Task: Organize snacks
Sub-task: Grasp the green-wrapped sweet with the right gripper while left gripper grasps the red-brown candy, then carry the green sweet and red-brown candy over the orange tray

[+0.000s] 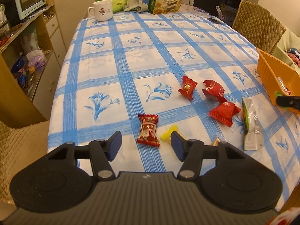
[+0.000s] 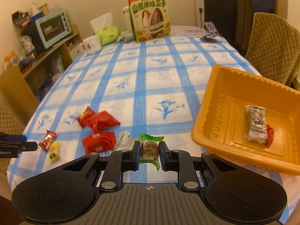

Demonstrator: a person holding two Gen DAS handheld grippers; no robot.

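Note:
My left gripper (image 1: 146, 142) is open and empty, low over the blue checked tablecloth, with a dark red candy (image 1: 148, 129) between its fingertips and a yellow candy (image 1: 169, 135) by its right finger. Three red snack packets (image 1: 187, 87) (image 1: 213, 91) (image 1: 224, 113) and a silver-green wrapper (image 1: 250, 123) lie to the right. My right gripper (image 2: 149, 148) is shut on a green-wrapped brown candy (image 2: 150, 147), held left of the orange tray (image 2: 210, 101). The tray holds a silver packet (image 2: 256, 123) and a red candy (image 2: 270, 134).
At the table's far end stand a big sunflower seed bag (image 2: 151, 16), a white mug (image 2: 91, 45) and a tissue pack (image 2: 108, 33). A shelf with a toaster oven (image 2: 53, 28) is on the left. Quilted chairs (image 2: 271, 45) stand on the right and at the near left.

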